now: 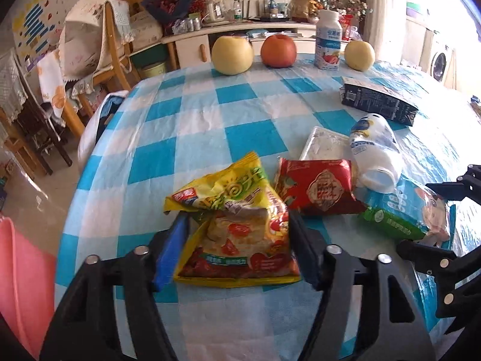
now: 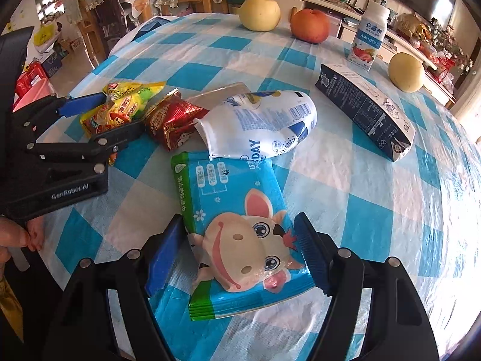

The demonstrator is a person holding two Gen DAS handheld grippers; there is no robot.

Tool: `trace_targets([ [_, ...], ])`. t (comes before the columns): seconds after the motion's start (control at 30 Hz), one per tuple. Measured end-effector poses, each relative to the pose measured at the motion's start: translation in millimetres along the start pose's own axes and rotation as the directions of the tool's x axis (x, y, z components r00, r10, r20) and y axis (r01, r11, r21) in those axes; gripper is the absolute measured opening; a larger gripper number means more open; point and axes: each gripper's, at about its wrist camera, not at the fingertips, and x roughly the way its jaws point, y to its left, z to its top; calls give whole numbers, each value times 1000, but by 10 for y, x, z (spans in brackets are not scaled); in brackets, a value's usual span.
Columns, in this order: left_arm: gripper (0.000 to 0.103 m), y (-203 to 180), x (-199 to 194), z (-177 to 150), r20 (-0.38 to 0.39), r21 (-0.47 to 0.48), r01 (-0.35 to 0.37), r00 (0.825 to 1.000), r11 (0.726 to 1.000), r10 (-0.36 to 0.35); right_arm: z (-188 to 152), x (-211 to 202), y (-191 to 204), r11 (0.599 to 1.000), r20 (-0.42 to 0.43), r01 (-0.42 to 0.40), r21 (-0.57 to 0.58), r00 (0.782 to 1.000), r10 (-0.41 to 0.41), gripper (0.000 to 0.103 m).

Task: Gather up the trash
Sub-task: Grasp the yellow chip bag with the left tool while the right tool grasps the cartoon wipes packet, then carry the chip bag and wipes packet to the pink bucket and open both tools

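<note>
The yellow snack bag point(image 1: 237, 234) lies crumpled on the checked tablecloth point(image 1: 192, 126), and the left gripper point(image 1: 237, 246) has its jaws wide around it, pads just beside both edges. Just beside it sit a red wrapper point(image 1: 318, 186) and a white pouch point(image 1: 375, 153). The right gripper point(image 2: 240, 255) likewise straddles the blue wet-wipe pack point(image 2: 237, 228), jaws spread, not yet squeezing. Apples point(image 1: 231, 55) stand at the far edge.
</note>
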Motion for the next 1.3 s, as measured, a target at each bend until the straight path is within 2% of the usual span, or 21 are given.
trace_targets([
  [0.07, 61, 101, 3, -1, 4, -60, 43, 999, 997, -42, 9, 3, 5, 1000, 1, 2, 0, 1000, -2, 74],
  [0.2, 49, 194, -29, -25, 23, -134, 98, 995, 986, -96, 12, 8, 12, 1000, 3, 7, -1, 1000, -7, 74],
  [0.27, 44, 259, -52, -47, 35, -180, 116, 993, 977, -111, 17, -12, 30, 1000, 11, 8, -9, 1000, -8, 59],
  [0.5, 39, 441, -138, -138, 63, -294, 146, 989, 945, -133, 13, -63, 104, 998, 28, 36, -43, 999, -34, 45],
  [0.6, 38, 523, -199, -184, 80, -337, 160, 987, 928, -141, 25, -95, 99, 999, 32, 24, -32, 999, -23, 41],
  [0.77, 37, 624, -337, -231, 129, -378, 172, 983, 910, -132, 18, -172, 123, 1000, 38, -19, -6, 999, 19, 39],
  [1.03, 37, 793, -583, -260, 229, -425, 198, 968, 883, -107, 160, -526, 198, 990, 153, -135, 29, 980, 129, 38],
  [1.2, 37, 983, -732, -318, 285, -487, 186, 958, 853, -46, 320, -647, 341, 981, 188, -191, 21, 965, 184, 38],
  [1.3, 37, 1152, -823, -383, 315, -544, 171, 949, 822, 11, 431, -715, 492, 975, 206, -222, 8, 954, 216, 38],
])
